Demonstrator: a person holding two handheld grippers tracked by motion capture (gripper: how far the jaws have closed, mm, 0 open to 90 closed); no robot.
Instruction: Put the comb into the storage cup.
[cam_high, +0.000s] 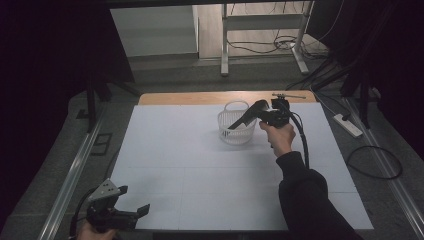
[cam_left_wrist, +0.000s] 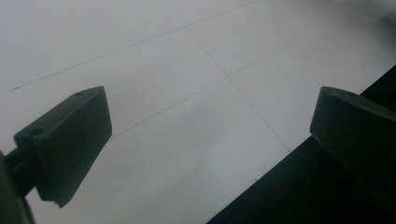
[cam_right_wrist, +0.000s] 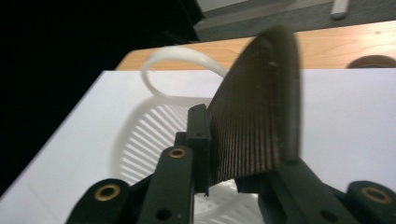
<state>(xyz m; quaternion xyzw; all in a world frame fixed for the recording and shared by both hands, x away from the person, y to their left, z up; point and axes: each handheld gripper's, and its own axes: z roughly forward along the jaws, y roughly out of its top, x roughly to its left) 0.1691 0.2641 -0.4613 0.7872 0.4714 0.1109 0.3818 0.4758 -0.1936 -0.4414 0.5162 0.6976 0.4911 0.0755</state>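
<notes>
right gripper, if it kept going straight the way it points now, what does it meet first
Most likely the white basket. The right gripper holds a dark ribbed comb-like piece between its jaws, pointing toward and down into the basket, so that piece would probably touch the basket's inside first. Depth is hard to judge.

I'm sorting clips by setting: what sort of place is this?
Probably a lab or recording workspace, not a home. A table with a plain white gridded cover holds just a basket; dark curtains flank it, and cables and a power strip lie on the floor.
</notes>
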